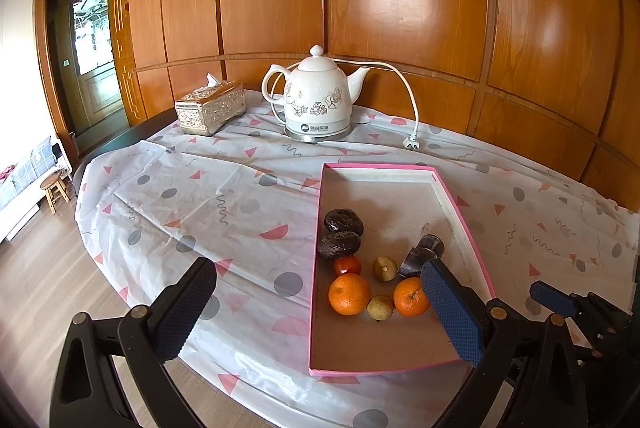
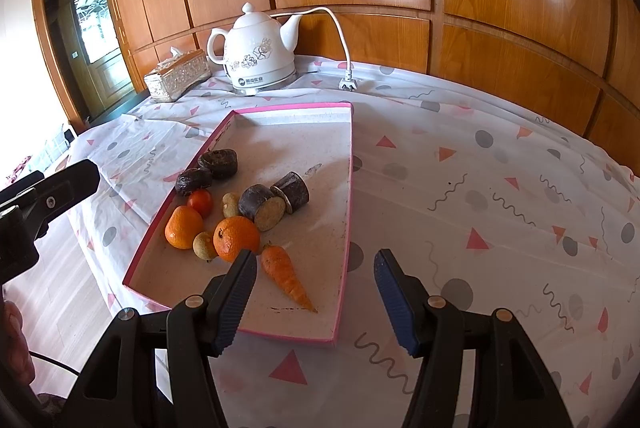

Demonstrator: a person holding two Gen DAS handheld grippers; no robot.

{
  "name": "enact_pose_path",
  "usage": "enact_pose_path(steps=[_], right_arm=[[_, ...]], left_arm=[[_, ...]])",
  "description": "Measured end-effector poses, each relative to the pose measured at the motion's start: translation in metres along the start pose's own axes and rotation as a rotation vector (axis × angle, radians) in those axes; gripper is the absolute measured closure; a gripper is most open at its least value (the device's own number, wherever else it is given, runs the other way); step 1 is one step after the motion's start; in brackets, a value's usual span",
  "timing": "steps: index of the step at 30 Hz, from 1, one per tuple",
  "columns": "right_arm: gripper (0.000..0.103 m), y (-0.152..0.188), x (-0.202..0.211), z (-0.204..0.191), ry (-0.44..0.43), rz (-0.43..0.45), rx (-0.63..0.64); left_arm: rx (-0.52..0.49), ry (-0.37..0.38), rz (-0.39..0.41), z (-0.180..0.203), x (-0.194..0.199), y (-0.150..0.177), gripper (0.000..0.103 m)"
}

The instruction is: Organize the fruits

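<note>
Both grippers empty, jaws well apart, nothing between the pads. Right gripper point(image 2: 316, 292) sits at bottom centre of its view, hovering over the near end of the pink tray point(image 2: 347, 188); left gripper point(image 1: 320, 312) at the bottom of its view, straddling the tray's near left edge.

Nearest my right jaws: a carrot point(image 2: 286, 274), tip pointing toward me, lying inside the tray. Just past it, lower centre-left of the frame, two oranges point(image 2: 236, 238) point(image 2: 183, 227) with a small yellow-green fruit point(image 2: 205, 246) between them, a second like it point(image 2: 231, 204) behind, and a small red tomato point(image 2: 200, 202).

Further in: two cut dark-skinned stem chunks point(image 2: 262, 208) point(image 2: 294, 192) with pale cores, touching; then two dark wrinkled fruits point(image 2: 193, 181) point(image 2: 219, 161) against the tray's left wall.

My read: everything's already in the tray, so either done or between picks. If sorting goes on, the next move is closing on the carrot – low and tapered, needs a low approach.

Upper frame: ceramic kettle point(image 2: 258, 54), tissue box point(image 2: 176, 76), unplugged cord point(image 2: 347, 83).
</note>
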State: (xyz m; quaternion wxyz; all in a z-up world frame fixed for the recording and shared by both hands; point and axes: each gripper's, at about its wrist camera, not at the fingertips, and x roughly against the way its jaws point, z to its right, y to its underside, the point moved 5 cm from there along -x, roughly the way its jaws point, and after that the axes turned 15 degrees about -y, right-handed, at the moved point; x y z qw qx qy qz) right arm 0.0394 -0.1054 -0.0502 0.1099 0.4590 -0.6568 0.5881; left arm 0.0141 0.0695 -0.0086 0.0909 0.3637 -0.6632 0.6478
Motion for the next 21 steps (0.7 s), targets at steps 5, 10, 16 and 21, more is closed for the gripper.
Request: enact_pose_path(steps=[5, 10, 16, 21], right_arm=[[0.041, 0.0004, -0.0003, 0.0007, -0.001, -0.002, 0.001], [0.041, 0.0006, -0.0004, 0.0006, -0.002, -0.002, 0.001], [0.041, 0.001, -0.0003, 0.0007, -0.001, 0.0, 0.0], [0.041, 0.002, 0.0009, 0.0046, -0.001, 0.005, -0.006]], left_arm=[[0.003, 0.002, -0.005, 0.0001, -0.0001, 0.0001, 0.0], [-0.003, 0.006, -0.009, 0.001, 0.0002, 0.0008, 0.0], [-0.002, 0.01, -0.014, 0.0014, -0.0007, 0.0013, 0.0], [-0.005, 0.014, -0.013, 0.0039, -0.0019, 0.0008, 0.0]])
